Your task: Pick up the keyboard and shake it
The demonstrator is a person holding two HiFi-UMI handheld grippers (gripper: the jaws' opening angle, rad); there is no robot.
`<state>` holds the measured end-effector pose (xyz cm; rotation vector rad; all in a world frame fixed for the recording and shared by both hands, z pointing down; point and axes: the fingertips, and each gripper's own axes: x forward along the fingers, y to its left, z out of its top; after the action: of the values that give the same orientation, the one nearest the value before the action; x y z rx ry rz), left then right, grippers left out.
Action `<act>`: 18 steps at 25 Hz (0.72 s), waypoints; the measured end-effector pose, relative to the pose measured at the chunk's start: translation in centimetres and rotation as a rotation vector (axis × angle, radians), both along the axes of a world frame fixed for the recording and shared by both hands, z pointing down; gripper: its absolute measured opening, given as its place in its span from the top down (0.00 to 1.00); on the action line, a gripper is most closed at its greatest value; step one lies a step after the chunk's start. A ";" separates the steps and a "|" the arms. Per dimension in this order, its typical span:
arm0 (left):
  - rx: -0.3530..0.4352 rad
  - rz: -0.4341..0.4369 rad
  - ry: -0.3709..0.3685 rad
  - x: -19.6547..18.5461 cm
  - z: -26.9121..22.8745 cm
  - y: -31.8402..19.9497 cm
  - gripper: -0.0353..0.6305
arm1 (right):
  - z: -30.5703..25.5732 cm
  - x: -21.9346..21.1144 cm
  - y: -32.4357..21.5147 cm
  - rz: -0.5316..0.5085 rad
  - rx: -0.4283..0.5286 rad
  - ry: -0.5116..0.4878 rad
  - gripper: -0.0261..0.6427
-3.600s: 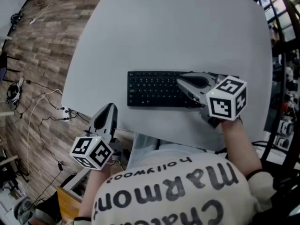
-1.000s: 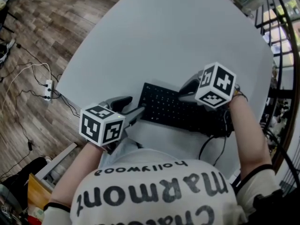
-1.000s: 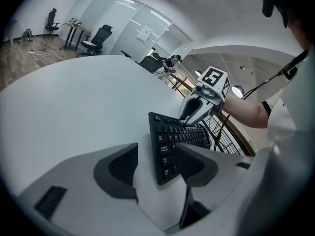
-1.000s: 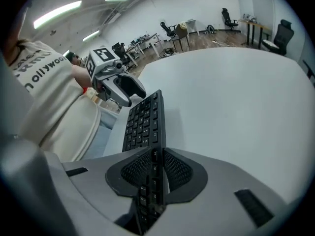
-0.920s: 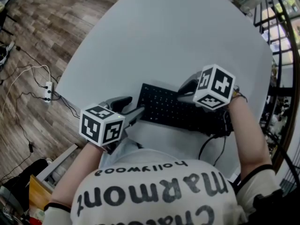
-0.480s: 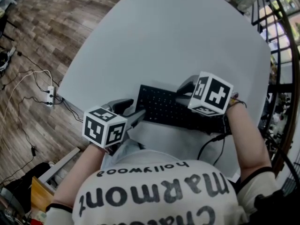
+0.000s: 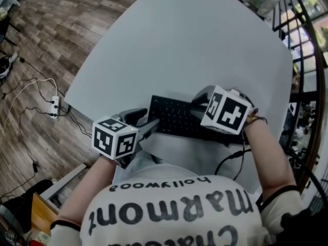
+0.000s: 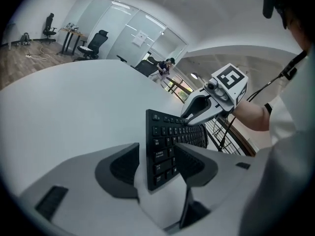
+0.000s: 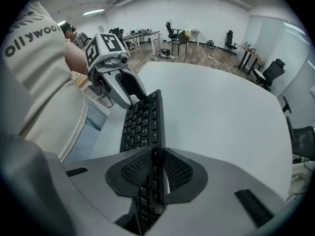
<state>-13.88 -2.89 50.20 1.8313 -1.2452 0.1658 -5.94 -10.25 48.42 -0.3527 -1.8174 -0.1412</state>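
The table (image 7: pixel 195 45) is a pale grey top with a rounded edge, standing on a wood-plank floor (image 7: pixel 46 40) where a white power strip (image 7: pixel 55 105) and loose cables lie at the left. A dark metal railing (image 7: pixel 302 60) runs along the right. The gripper views show an open office behind: glass partitions (image 8: pixel 123 28), desks (image 9: pixel 142 33) and black office chairs (image 9: pixel 172 31).

A few seconds ago the black keyboard (image 7: pixel 174 118) lay flat, further in on the table, with only the right gripper (image 9: pixel 156 170) at it and the left gripper (image 8: pixel 162 163) hanging off the near edge. Now the keyboard is up off the top at the table's near edge, just in front of the person, turned partly on its long edge, with a gripper at each end. Over the last second the right gripper's marker cube (image 7: pixel 225 111) has tipped over toward the person; the rest has hardly changed.

The right gripper's jaws are drawn in narrow and clamp the keyboard's right end, both ribbed pads (image 9: pixel 179 170) pressed flat on it. The left gripper's jaws stand wider around the left end: the pad on that view's right (image 8: pixel 189 160) lies against the keys, while a thin pale strip shows between the other pad (image 8: pixel 120 166) and the keyboard's back. A black cable (image 7: pixel 229 159) loops below the right hand.
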 end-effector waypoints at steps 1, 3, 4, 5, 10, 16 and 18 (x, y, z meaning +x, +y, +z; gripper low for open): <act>0.000 0.014 0.008 0.3 0.0 0.0 0.61 | -0.1 0.1 0.1 0.001 0.006 -0.003 0.81; -0.001 0.044 0.009 0.8 0.0 -0.2 0.61 | -0.4 0.3 0.1 0.001 0.018 -0.007 0.81; -0.002 0.057 0.002 0.9 0.0 -0.3 0.61 | -0.6 0.3 0.1 0.000 0.023 -0.008 0.81; -0.001 0.068 -0.004 0.9 0.1 -0.5 0.61 | -0.7 0.4 0.1 -0.001 0.030 -0.009 0.81; 0.027 0.077 0.001 0.4 0.2 -1.7 0.61 | -0.9 0.3 0.1 0.008 0.059 -0.021 0.81; 0.055 0.138 0.029 1.1 -0.3 -2.9 0.61 | -1.2 0.3 0.2 0.013 0.083 -0.027 0.81; 0.053 0.164 0.048 1.4 -0.3 -3.2 0.61 | -1.3 0.3 0.3 0.010 0.085 -0.032 0.81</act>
<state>-12.53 -6.08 49.90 1.9726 -1.0753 0.1801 -5.67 -9.96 47.10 -0.2824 -1.8385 -0.2180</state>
